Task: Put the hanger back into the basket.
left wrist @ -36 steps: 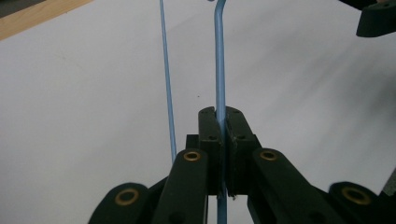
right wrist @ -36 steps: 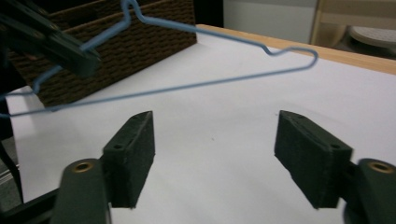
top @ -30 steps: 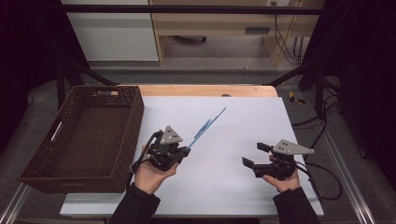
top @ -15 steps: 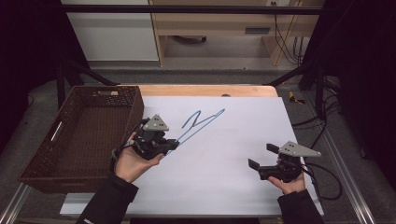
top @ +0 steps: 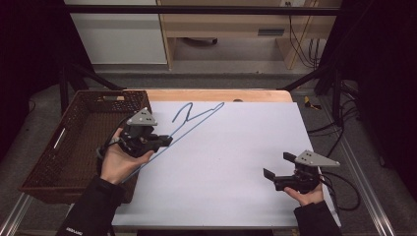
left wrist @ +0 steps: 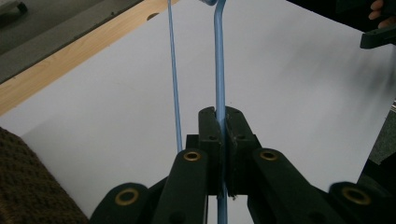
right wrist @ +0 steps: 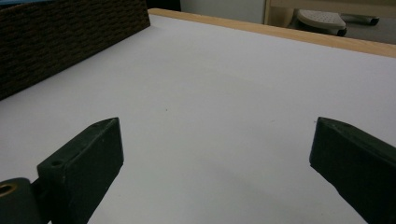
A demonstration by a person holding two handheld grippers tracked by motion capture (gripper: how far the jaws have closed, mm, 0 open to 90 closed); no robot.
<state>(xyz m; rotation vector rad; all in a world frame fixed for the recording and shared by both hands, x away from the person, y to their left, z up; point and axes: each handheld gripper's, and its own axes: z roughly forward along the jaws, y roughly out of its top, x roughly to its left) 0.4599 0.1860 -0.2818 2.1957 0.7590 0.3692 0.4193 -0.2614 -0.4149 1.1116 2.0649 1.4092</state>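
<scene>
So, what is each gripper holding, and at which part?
The left gripper is shut on the blue wire hanger, clamping one straight wire of its frame, away from the hook. The right gripper holds nothing; its jaws have just been opening.

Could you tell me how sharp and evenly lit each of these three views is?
High view: table bright, surroundings dark, the thin blue hanger clear. Left gripper view: left gripper fairly sharp where it clamps the wire, the far table softer. Right gripper view: right gripper blurred, soft even light.
</scene>
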